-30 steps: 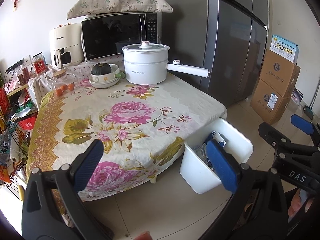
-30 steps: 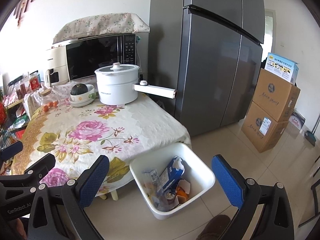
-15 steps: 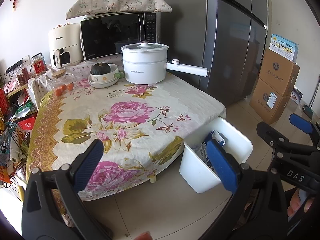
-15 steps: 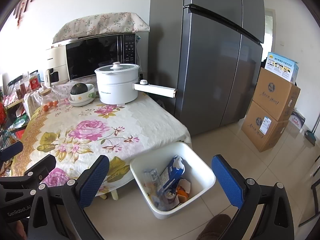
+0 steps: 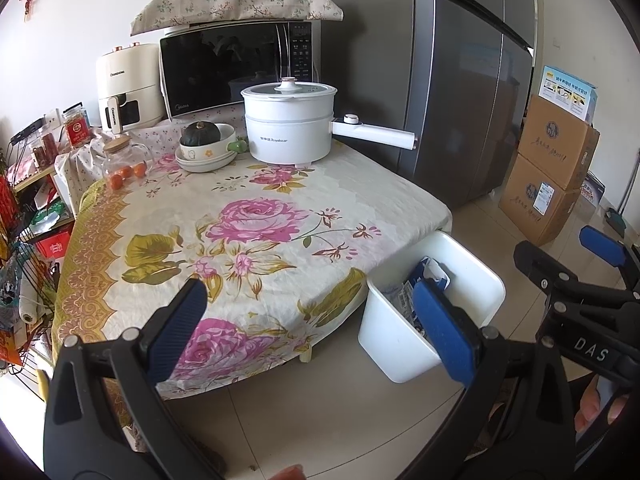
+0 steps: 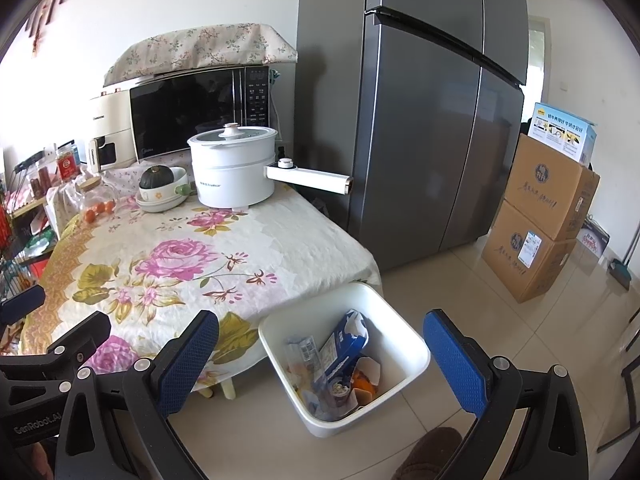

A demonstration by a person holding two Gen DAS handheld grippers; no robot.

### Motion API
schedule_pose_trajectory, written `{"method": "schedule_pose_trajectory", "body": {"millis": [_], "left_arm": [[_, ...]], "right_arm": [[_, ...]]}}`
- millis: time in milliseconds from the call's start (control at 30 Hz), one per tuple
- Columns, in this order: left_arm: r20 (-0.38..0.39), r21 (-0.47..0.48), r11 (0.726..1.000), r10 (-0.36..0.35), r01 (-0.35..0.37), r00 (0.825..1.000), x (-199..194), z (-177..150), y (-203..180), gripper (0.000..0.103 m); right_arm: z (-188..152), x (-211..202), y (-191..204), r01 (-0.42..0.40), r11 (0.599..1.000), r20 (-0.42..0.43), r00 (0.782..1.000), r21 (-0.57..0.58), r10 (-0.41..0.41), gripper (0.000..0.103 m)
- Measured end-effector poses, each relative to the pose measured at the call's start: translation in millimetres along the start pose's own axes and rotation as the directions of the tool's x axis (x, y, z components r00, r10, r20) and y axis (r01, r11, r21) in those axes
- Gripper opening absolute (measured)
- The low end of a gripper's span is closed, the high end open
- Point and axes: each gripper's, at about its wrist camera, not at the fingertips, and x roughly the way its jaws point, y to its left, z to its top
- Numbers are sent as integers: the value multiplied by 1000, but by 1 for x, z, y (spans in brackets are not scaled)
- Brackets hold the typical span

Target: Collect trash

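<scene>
A white trash bin point(image 6: 404, 364) stands on the floor at the low table's right corner; it shows also in the left wrist view as the bin point(image 5: 390, 346). Inside lie a blue carton point(image 6: 344, 344), wrappers and other scraps. My right gripper point(image 6: 322, 360) hangs open above the bin, nothing between its blue pads. My left gripper point(image 5: 310, 330) is open too, held over the table's front edge, empty. The right gripper point(image 5: 600, 248) appears at the right of the left wrist view.
The low table point(image 5: 256, 224) has a floral cloth and carries a white electric pot point(image 5: 290, 120), a bowl with a squash point(image 5: 202, 140), a glass jar point(image 5: 124, 160), a microwave point(image 5: 236, 66) and an air fryer point(image 5: 128, 84). A grey fridge point(image 6: 420, 100) and stacked cardboard boxes point(image 6: 544, 216) stand right. A wire rack point(image 5: 20, 264) is left.
</scene>
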Motion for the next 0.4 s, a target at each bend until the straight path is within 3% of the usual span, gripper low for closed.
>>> {"method": "schedule_pose_trajectory", "body": {"millis": [400], "left_arm": [[-17,-2,1000,-11,11,1000,2,-3,1,102]], "right_arm": [[0,-1,0,2,1000,-2,1000,3,-2,103]]}}
